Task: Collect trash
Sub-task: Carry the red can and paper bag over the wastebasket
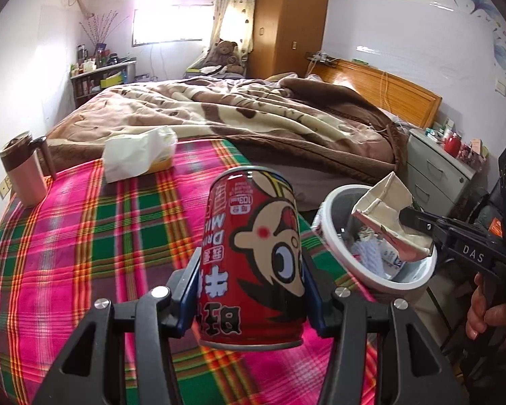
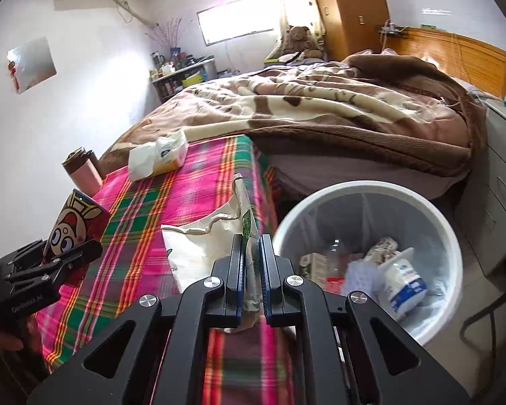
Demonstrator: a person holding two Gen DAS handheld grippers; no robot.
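Your right gripper (image 2: 252,270), clamped on the flattened carton (image 2: 199,246), sits nearest the trash bin (image 2: 364,190) just to its right, while your left gripper (image 1: 249,290) grips the upside-down red can (image 1: 253,256) over the plaid blanket (image 1: 84,236).

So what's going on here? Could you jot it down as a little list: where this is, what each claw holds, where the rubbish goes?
place: bedroom, plaid pink-and-green cloth beside a bed
left gripper: shut on a red cartoon-printed drink can, held off the cloth
right gripper: shut on a flattened cream paper carton
bin: round white wastebasket, holding wrappers and crumpled paper already
left on cloth: white tissue pack, pink lidded tumbler
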